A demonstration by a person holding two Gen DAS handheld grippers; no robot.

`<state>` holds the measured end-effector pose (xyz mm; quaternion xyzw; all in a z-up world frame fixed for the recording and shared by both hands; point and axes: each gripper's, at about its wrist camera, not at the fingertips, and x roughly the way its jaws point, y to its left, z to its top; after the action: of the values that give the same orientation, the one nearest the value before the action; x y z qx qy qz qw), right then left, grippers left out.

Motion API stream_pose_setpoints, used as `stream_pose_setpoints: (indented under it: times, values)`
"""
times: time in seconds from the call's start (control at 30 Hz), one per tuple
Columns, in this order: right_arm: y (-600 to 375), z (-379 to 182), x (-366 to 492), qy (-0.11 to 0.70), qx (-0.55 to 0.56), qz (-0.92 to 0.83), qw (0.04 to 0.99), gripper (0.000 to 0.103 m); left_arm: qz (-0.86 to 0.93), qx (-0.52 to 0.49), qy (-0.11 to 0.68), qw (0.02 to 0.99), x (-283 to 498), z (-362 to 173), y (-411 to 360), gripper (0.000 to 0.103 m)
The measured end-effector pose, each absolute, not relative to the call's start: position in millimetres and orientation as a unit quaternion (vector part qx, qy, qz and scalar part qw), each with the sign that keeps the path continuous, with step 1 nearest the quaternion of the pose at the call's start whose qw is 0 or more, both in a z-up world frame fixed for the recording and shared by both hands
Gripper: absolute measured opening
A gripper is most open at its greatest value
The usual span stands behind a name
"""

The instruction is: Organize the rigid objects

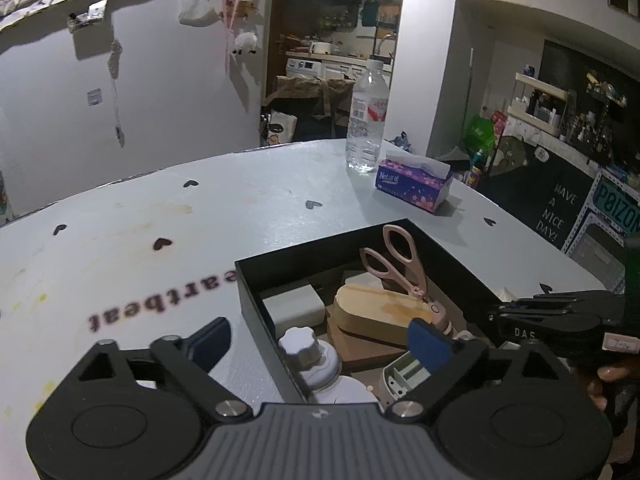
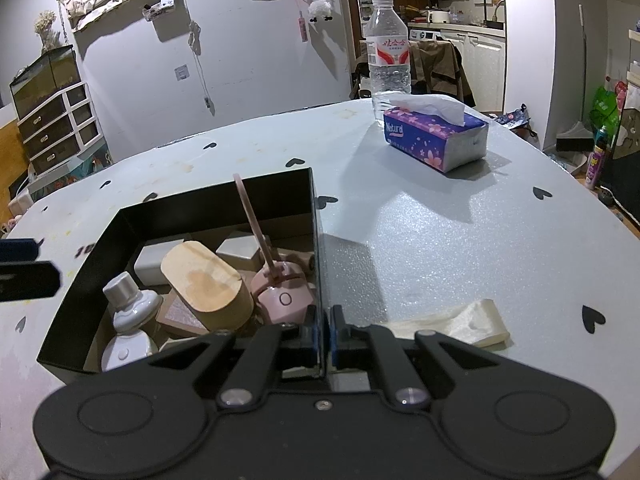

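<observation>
A black open box stands on the table and holds pink scissors, an oval wooden block, a white bottle and white blocks. My right gripper is shut on the box's right wall, one pad on each side; in the left wrist view it shows at the box's right edge. My left gripper is open above the box's near left corner, one finger over the table, the other over the box. It holds nothing.
A purple tissue pack and a clear water bottle stand at the table's far side. A cream-coloured flat piece lies on the table right of the box. The table edge curves off to the right.
</observation>
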<state>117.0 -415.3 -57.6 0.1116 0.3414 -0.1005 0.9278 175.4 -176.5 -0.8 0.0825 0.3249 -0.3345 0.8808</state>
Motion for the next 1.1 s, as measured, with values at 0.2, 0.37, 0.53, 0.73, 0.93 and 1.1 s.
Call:
stream_pose_setpoints:
  times: [0.2, 0.37, 0.53, 0.73, 0.93, 1.1]
  values:
    - [-413.3, -41.2, 110.3, 0.316, 0.103, -0.099, 0.938, 0.008, -0.312, 0.068, 0.311, 0.895, 164.2, 5.8, -163.6, 0.103]
    - [-406.8, -17.3, 94.6, 0.278, 0.086, -0.088, 0.953, 0.020, -0.290, 0.058, 0.299, 0.907, 155.0, 11.5, -154.3, 0.103]
    - [-399.3, -4.0, 77.3, 0.250, 0.073, -0.074, 0.963, 0.046, -0.272, 0.045, 0.286, 0.918, 139.9, 12.7, -145.6, 0.103]
    - [-390.7, -7.7, 54.9, 0.241, 0.060, -0.080, 0.965, 0.071, -0.253, 0.028, 0.275, 0.927, 115.9, 7.1, -134.2, 0.103]
    - [-380.6, -14.6, 26.6, 0.229, 0.048, -0.081, 0.969, 0.085, -0.240, 0.026, 0.258, 0.935, 87.5, -3.5, -123.5, 0.103]
    - [-373.5, -16.7, 4.8, 0.214, 0.040, -0.090, 0.972, 0.087, -0.225, 0.023, 0.245, 0.943, 63.3, -9.8, -116.1, 0.103]
